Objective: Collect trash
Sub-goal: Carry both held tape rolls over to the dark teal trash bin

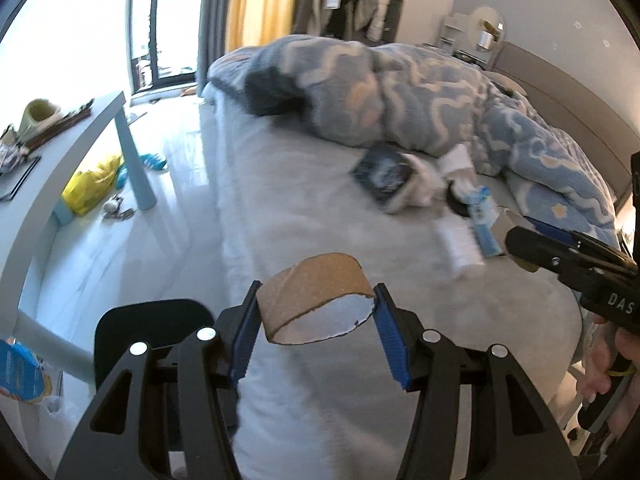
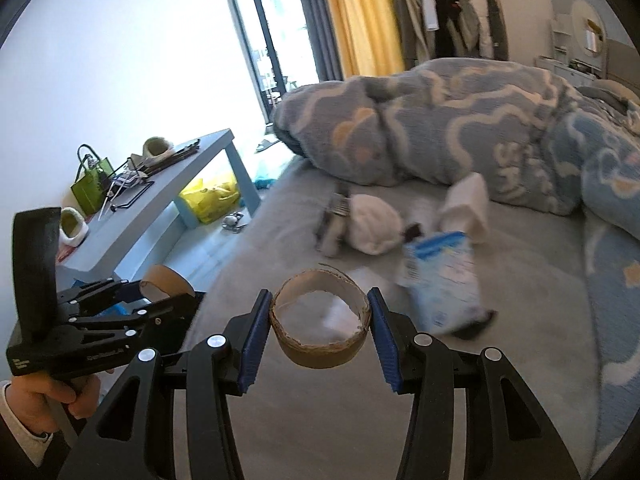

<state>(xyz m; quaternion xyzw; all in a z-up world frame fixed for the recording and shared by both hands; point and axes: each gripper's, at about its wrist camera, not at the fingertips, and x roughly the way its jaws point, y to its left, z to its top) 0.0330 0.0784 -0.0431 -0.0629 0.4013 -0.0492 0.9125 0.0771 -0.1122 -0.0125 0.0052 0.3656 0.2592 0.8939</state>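
My left gripper (image 1: 316,312) is shut on a brown cardboard tube (image 1: 316,290), squashed oval between the blue pads, over the near edge of the bed (image 1: 320,200). My right gripper (image 2: 318,320) is shut on a second cardboard tube (image 2: 320,354), seen end-on as a round ring. Each gripper shows in the other view: the right gripper (image 1: 516,240) at the right, the left gripper (image 2: 160,292) at the lower left. More trash lies on the sheet: a blue-and-white packet (image 2: 440,276), a white crumpled wad (image 2: 372,228), a dark packet (image 1: 380,172) and a white bottle (image 1: 460,248).
A rumpled blue patterned duvet (image 1: 400,92) covers the far half of the bed. Left of the bed stands a light blue side table (image 2: 180,172) with a green bag (image 2: 88,188) and slippers on it. A yellow plastic bag (image 1: 92,184) lies on the floor under it.
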